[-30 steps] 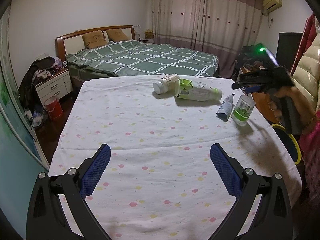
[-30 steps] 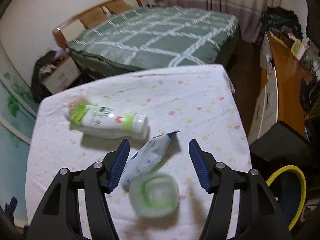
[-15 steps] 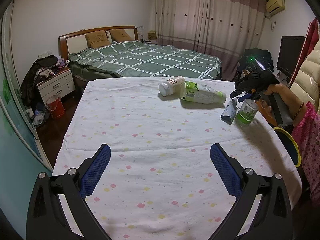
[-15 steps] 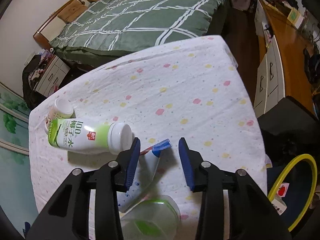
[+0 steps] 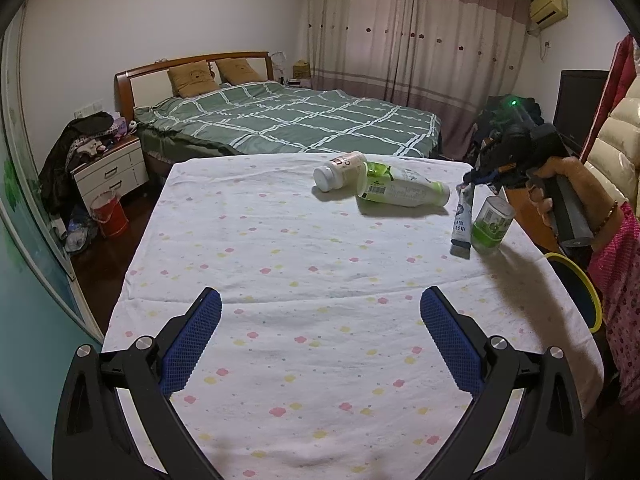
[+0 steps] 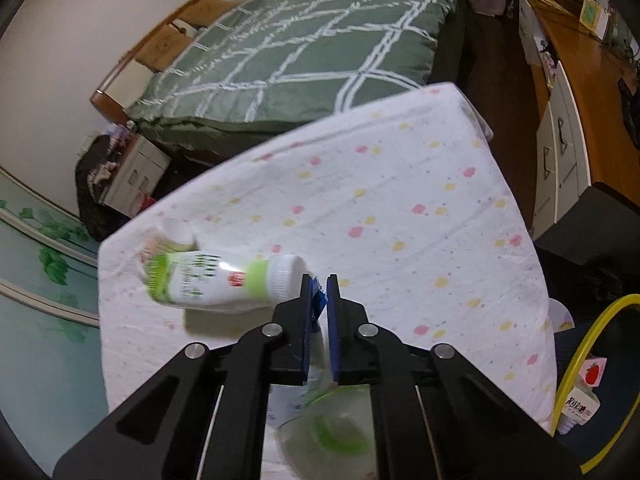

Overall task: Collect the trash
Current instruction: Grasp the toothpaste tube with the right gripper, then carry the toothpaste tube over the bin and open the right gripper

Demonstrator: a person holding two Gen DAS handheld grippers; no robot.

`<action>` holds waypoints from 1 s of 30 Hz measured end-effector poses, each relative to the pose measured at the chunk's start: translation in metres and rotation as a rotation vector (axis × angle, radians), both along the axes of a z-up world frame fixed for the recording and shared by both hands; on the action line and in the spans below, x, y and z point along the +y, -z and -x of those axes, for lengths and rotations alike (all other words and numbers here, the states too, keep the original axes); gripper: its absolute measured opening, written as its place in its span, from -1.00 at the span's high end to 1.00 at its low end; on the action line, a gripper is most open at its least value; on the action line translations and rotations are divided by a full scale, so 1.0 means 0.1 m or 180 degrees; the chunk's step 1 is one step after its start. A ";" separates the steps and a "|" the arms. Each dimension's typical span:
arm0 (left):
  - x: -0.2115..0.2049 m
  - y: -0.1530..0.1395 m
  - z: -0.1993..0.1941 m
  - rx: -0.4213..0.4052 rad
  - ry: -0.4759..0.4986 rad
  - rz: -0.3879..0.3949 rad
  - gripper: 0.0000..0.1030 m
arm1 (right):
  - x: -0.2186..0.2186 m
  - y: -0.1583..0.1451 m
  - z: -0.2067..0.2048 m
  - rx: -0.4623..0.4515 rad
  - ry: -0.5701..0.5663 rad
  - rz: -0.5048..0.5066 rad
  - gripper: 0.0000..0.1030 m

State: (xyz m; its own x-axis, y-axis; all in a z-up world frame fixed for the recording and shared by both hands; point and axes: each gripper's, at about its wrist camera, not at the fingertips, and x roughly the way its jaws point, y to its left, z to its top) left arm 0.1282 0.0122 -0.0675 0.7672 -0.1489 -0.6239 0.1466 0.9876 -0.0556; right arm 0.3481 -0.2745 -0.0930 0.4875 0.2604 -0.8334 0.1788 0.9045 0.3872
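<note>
Closing in over the last second, the right gripper has just been drawing its jaws together, and now the blue pads pinch the top edge of the blue-and-white pouch, which a moment ago lay loose between wide-spread fingers. From the left wrist view that pouch hangs near upright under the gripper at the far right of the table, its lower end down at the flowered cloth; whether it still touches the cloth I cannot tell. Just beside it on the right stands a clear cup with a green label, close against the pouch. A person's hand wraps the gripper's grey handle, a pink patterned sleeve behind it.

Further left and farther back, a green-and-white bottle lies on its side, and a smaller white bottle lies touching its far end. In the right wrist view the green bottle's cap sits just left of the clamped pads.

Over on the near edge, the left gripper hovers above bare cloth with its blue pads spread wide and nothing between them; it has not shifted. Off the table's right side a yellow-rimmed bin shows, with a small carton inside it in the right wrist view.
</note>
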 end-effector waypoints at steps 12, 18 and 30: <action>-0.08 -0.05 0.05 -0.0031 0.0038 -0.0016 -0.90 | 0.48 -0.74 0.53 -0.0770 -0.0379 0.0052 0.95; -0.10 -0.08 0.07 -0.0055 0.0054 -0.0016 -0.90 | 0.64 -1.11 0.90 -0.1120 -0.0588 -0.0003 0.95; -0.33 -0.18 0.10 -0.0128 0.0227 -0.0063 -0.90 | 0.12 -1.51 1.74 -0.1544 -0.0460 -0.0098 0.95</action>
State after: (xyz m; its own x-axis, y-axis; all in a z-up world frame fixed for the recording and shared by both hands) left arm 0.1184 -0.0211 -0.0491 0.7795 -0.1919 -0.5962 0.2182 0.9755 -0.0287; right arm 0.1746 -0.2630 0.0577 0.7739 0.3745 -0.5108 -0.1543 0.8936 0.4214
